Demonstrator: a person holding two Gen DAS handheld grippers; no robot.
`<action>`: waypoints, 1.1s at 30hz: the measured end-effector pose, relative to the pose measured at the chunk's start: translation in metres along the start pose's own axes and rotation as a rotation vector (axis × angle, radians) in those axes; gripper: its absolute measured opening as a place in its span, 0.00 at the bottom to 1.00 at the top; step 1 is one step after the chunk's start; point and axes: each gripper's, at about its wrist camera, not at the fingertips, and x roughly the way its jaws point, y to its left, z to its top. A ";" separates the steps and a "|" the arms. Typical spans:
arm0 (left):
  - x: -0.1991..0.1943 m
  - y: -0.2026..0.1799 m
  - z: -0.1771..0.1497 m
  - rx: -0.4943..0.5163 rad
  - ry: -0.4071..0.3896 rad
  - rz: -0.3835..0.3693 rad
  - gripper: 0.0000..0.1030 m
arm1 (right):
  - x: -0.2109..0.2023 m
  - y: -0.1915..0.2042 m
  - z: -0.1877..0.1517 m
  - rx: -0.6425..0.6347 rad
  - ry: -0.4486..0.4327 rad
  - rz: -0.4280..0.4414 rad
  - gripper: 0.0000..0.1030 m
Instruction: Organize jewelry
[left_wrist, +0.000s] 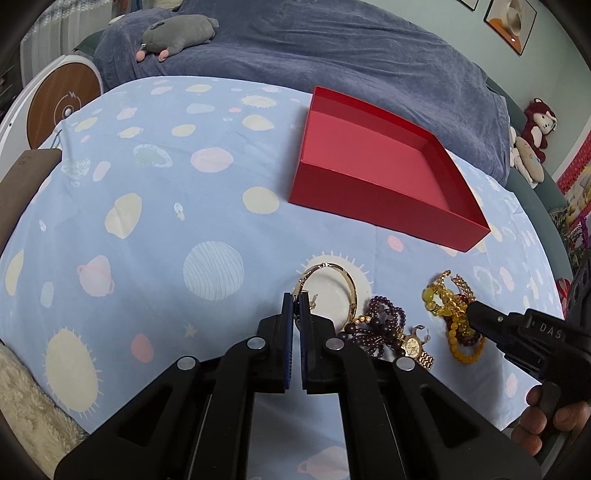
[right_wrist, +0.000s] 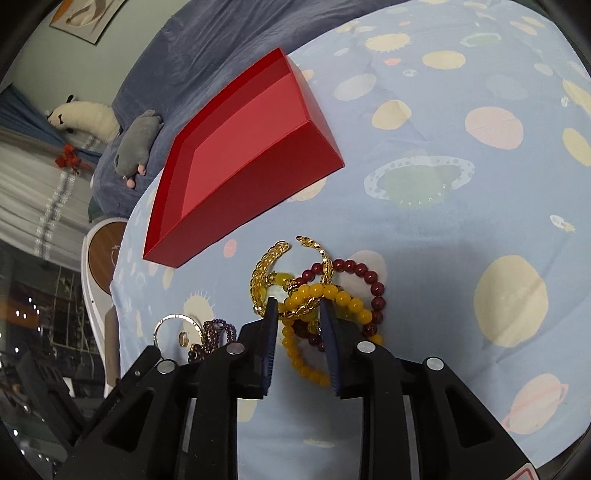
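Note:
An open red box stands empty on the planet-print sheet. My left gripper is shut on one end of a gold bangle, which lies on the sheet just ahead of it. Right of it lie purple beads and a gold watch. My right gripper is down on a tangled pile, open. A gold chain and a yellow bead bracelet lie between its fingers. A dark red bead bracelet curls around the pile's right side.
A dark blue blanket with a grey plush lies behind the box. A round wooden-faced device stands at the far left, soft toys at the far right. A hand holds the right gripper's handle.

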 end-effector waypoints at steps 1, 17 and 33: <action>0.001 0.001 0.000 0.000 0.003 0.001 0.03 | 0.001 -0.001 0.000 0.012 0.000 0.008 0.25; 0.009 0.006 -0.016 -0.011 0.045 0.022 0.00 | -0.005 -0.011 -0.013 0.074 0.056 0.067 0.16; 0.020 0.016 -0.007 -0.083 0.061 0.006 0.11 | 0.006 0.002 -0.015 0.068 0.072 0.062 0.23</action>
